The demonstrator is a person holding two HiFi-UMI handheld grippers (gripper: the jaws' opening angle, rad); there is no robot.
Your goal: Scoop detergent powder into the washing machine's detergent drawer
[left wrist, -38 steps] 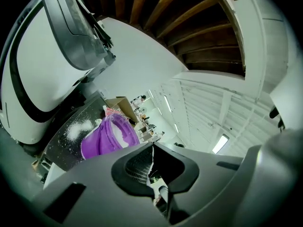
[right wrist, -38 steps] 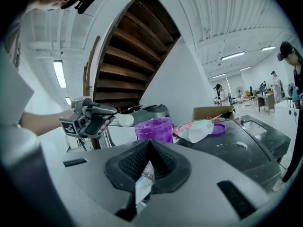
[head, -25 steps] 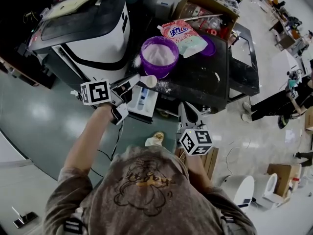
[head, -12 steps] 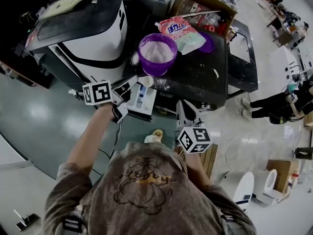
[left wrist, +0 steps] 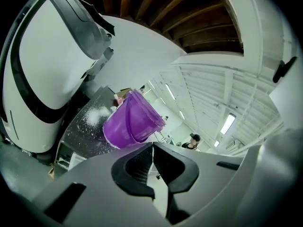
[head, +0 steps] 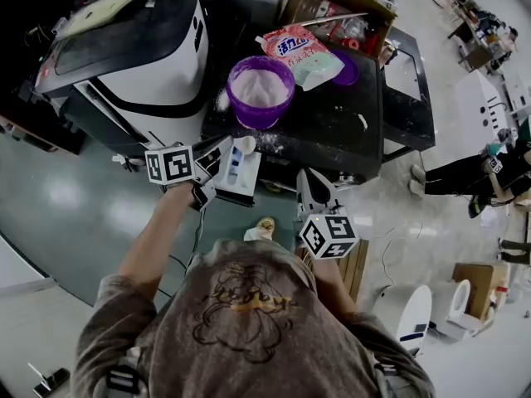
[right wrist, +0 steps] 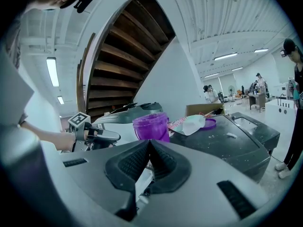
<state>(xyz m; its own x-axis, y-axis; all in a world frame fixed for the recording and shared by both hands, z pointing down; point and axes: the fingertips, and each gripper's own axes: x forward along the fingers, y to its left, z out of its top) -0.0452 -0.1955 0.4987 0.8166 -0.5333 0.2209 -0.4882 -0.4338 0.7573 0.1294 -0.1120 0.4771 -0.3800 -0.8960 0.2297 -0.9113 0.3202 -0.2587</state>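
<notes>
left gripper (head: pixel 222 149) (left wrist: pixel 152 144): i note its jaws pressed together, pinching the handle of the scoop (head: pixel 246 145). from the head view the scoop's white bowl sits over the pulled-out detergent drawer (head: pixel 247 178), at the drawer's far end. the drawer projects from the front of the washing machine (head: pixel 141 56), just beside the black table (head: pixel 332 127). the purple tub (head: pixel 261 113) stands upright on the table's near-left corner, filled with white detergent powder (head: pixel 259 85), and some loose powder lies scattered on the tabletop near it. the detergent bag (head: pixel 300 52) lies flat behind the tub. right gripper (head: pixel 307 181) (right wrist: pixel 149 141): its jaws are closed with nothing between them, held low in front of the table edge, apart from the drawer.
</notes>
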